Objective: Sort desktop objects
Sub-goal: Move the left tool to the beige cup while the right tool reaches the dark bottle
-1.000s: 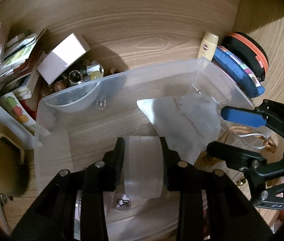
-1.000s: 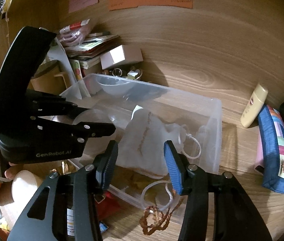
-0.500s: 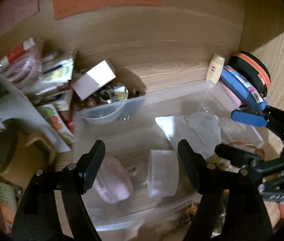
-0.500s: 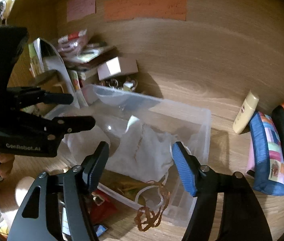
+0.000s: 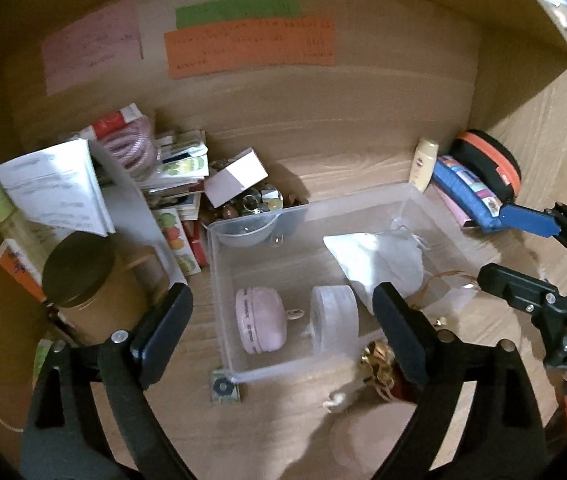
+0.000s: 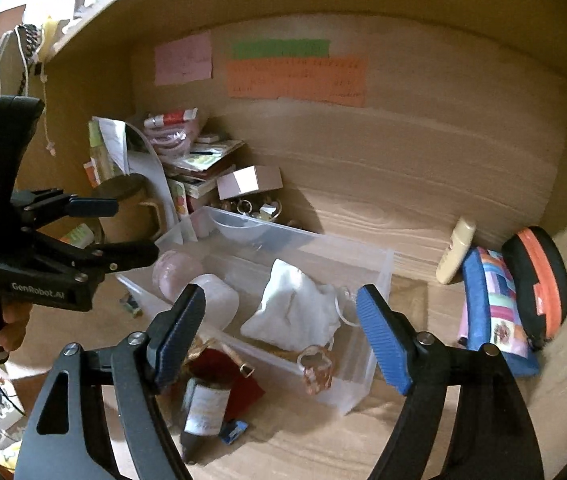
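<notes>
A clear plastic bin [image 5: 259,216] [image 6: 387,264] sits on the wooden desk. In it lie a pink round case [image 5: 259,320] [image 6: 175,268], a frosted round box [image 5: 333,320] [image 6: 219,300], a white cloth pouch [image 5: 379,260] [image 6: 295,312] and a clear bowl [image 5: 243,232]. My left gripper [image 5: 281,332] [image 6: 123,230] hovers above the bin's near end, its jaws opening and empty. Over the bin's right end, my right gripper [image 6: 281,332] [image 5: 511,252] has blue pads, and its jaws are opening with nothing gripped.
Books, packets and a white box [image 5: 235,176] crowd the back left beside a brown lidded jar [image 5: 79,276]. A cream tube [image 6: 455,256], blue pencil case [image 6: 491,304] and black-orange case [image 6: 535,280] line the right. A brown bottle [image 6: 203,404] and red cloth [image 6: 239,380] lie before the bin.
My left gripper let go of the frosted round box, which now lies in the bin beside the pink case. Both grippers widened and drew back and up from the bin.
</notes>
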A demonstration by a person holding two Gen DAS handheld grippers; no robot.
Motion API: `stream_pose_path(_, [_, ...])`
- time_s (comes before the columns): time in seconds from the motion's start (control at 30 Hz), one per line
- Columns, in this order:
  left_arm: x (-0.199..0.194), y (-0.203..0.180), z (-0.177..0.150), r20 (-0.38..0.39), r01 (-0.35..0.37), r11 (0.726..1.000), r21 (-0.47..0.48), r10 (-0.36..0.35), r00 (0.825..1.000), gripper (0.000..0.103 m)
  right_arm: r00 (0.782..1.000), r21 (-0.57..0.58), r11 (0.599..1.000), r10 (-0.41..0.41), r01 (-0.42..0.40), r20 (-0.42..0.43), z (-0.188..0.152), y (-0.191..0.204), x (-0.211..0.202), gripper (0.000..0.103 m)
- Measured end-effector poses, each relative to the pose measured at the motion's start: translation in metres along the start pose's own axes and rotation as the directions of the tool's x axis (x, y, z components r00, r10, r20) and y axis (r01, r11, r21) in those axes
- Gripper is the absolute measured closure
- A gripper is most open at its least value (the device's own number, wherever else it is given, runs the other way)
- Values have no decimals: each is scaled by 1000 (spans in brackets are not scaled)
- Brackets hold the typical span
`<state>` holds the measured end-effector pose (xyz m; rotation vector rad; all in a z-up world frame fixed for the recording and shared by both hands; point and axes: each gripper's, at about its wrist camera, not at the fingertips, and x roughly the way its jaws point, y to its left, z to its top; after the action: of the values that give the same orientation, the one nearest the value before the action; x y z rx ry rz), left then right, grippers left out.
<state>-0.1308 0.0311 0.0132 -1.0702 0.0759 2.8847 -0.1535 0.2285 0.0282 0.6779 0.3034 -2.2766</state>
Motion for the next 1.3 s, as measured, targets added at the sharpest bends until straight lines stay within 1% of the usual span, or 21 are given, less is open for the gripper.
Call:
stream_pose_path(0.2, [-21,3,-10,16,0,1000,-14,1,1000,8,1000,8,1000,-10,10,6,-8,9,-21,27])
stream_pose_path(0.3, [-28,7,-18,16,-1,1000,-22,1,1000,7,1000,9,1000,-17,17,3,-15,13,-27,22])
stream_pose_path(0.37, [-31,9,-24,10,-3,999,-32,3,1000,7,1000,9,1000,-14,14,2,-19,15,-30,22])
stream_pose_path(0.57, [-34,14,-48,-30,41,996,-74,-43,999,7,1000,20,1000,-3,4,-12,-34,17,-35,22])
stream_pose_path(0.7, [-30,9,-66,-60,54,996,-66,-58,997,7,999,25,1000,8,-7,-40,-46,18,-30,22])
stream_pose_path(0.83, [-23,4,-86,-103,83,995,-63,-89,991,7,997,26,1000,17,-15,-75,-58,18,-24,22])
stream_pose_path(0.97, [-19,-2,-100,-123,81,995,-49,-87,989,7,996,39,999,19,-16,-91,-68,15,-18,22])
stream_pose_path(1.07, [-14,-7,-108,-135,94,995,-42,-99,986,7,994,58,998,30,-24,-101,-73,12,-12,22])
stream_pose_path(1.23, [-5,-18,-116,-149,145,989,-29,-148,978,7,988,98,993,82,-69,-133,-82,10,1,22])
stream_pose_path(1.3, [2,-23,-117,-157,141,990,-21,-143,977,7,986,106,991,96,-81,-138,-84,11,5,24])
